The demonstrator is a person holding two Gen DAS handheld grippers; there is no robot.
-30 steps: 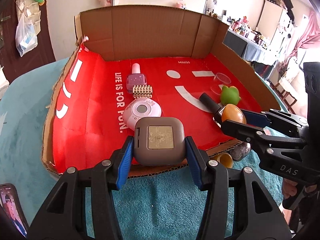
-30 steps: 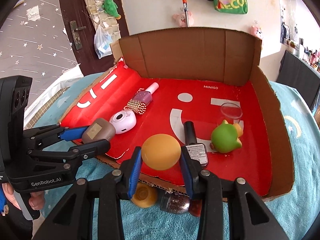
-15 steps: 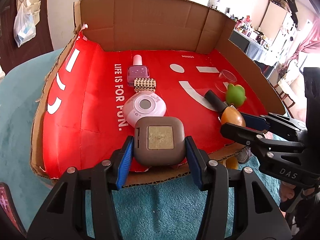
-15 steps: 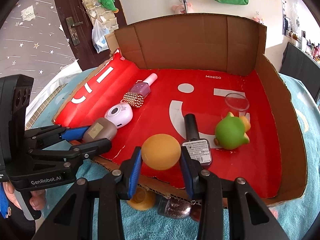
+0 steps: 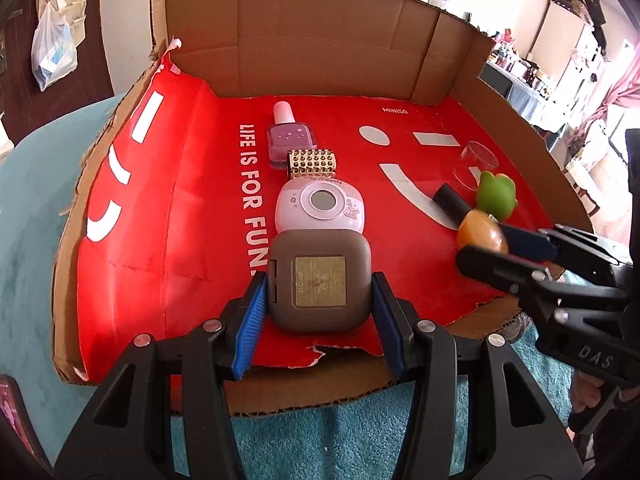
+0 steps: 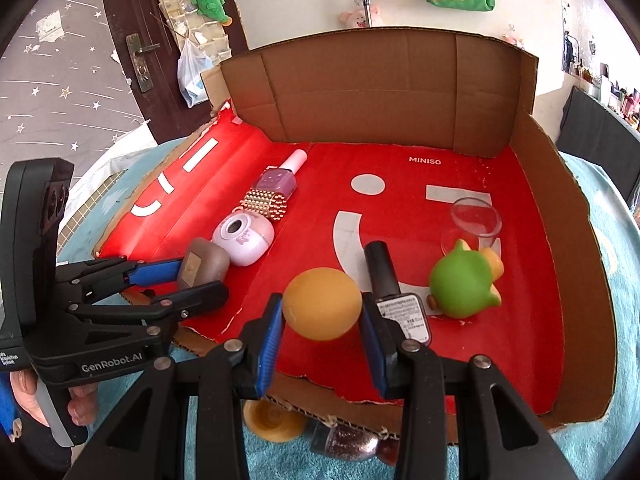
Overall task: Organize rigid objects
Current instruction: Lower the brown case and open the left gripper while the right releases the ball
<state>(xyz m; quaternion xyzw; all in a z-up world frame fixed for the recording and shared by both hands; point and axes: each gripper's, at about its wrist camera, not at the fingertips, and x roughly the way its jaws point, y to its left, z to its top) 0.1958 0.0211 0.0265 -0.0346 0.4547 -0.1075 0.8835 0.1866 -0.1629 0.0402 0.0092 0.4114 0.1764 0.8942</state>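
Clearly both sets of fingers are loaded. The left gripper (image 5: 318,292) has its blue fingers (image 5: 250,312) clamped on the sides of a taupe square case (image 5: 320,276), held low over the near edge of the cardboard tray (image 5: 320,36), just this side of the pink toy camera (image 5: 320,206). The right gripper (image 6: 320,316) is clamped on an orange egg-shaped ball (image 6: 322,303), held above the tray's front strip beside a black-capped bottle (image 6: 394,296) lying on its side.

By my reading, the sorting is partway through. A row already runs up the left of the red liner: the pink toy camera, a gold studded block (image 5: 313,163) and a purple nail polish bottle (image 5: 289,138), one behind the other. The case looks meant for the front of that row. On the right lie the black-capped bottle, a green toy figure (image 6: 464,286) and a clear glass cup (image 6: 474,220), more loosely grouped.

Still outside, on the teal-covered worktop (image 6: 592,452) under the tray's front edge, are a yellow cap-like piece (image 6: 274,420) and a glittery bottle (image 6: 346,442). Both held things, and probably these two, remain to be placed.
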